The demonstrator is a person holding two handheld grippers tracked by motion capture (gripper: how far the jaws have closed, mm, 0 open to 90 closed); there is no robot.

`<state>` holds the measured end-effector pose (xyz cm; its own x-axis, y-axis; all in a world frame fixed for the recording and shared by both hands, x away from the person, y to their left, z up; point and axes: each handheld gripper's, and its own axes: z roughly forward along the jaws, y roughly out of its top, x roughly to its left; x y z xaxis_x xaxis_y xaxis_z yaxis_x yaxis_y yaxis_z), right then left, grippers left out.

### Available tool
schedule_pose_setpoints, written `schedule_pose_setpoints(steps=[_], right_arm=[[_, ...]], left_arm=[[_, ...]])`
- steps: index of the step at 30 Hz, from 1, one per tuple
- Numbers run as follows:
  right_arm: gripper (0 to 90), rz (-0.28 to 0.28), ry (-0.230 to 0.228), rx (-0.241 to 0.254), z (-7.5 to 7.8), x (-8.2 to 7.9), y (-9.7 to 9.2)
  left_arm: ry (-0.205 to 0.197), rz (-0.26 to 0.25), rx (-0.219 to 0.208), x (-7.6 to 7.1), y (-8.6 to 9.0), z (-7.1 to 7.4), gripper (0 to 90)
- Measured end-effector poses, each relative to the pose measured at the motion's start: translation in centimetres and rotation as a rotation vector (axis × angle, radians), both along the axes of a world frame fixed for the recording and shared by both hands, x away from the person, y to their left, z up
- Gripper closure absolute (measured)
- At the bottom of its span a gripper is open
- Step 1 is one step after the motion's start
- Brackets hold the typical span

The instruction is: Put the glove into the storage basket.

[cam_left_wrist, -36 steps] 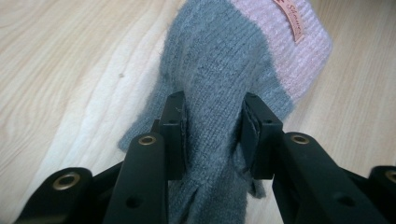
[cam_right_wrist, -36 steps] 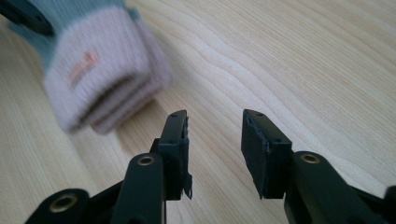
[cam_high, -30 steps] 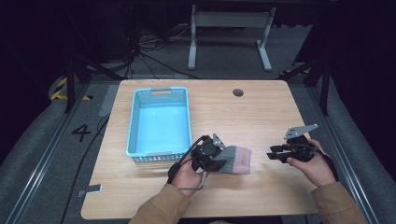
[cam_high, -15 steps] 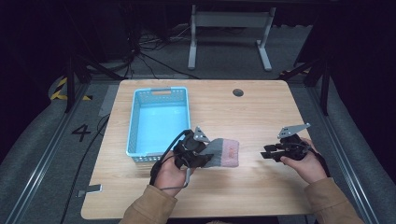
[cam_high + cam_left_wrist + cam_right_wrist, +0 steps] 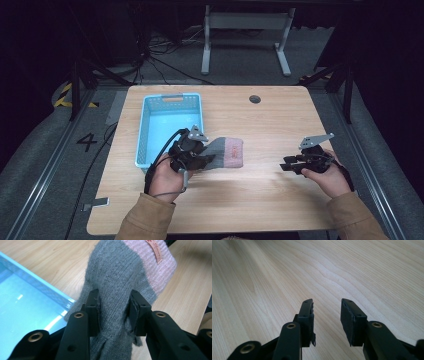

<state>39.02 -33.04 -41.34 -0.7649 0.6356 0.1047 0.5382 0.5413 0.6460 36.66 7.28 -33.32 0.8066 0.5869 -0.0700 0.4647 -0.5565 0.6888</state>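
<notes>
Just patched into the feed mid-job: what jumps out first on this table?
The left gripper stands out: its jaws are clamped on the grey end of a grey-and-pink sock near the table's middle. Just left of it sits an empty blue basket. At the right, the right gripper is held over bare wood with its jaws apart and nothing between them.

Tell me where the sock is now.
In the high view, the sock lies just right of the basket, its grey end held in the left hand-held gripper.
</notes>
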Motion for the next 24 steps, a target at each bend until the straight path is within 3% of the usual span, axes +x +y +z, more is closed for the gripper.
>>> schedule_pose_setpoints(steps=[9, 19, 24], right_arm=[[63.0, -0.010, 0.002, 0.002, -0.1, -0.4, -0.3], [62.6, -0.022, 0.004, 0.000, -0.3, -0.9, -0.6], [62.3, -0.028, 0.002, 0.002, -0.4, -1.1, -0.9]], left_arm=[[-0.038, 0.044, 0.007, 1.1, 2.7, 0.8, 65.9], [-0.040, 0.115, -0.024, 3.0, 6.2, 0.6, 65.9], [-0.048, 0.134, -0.014, 3.8, 7.3, 0.4, 65.8]])
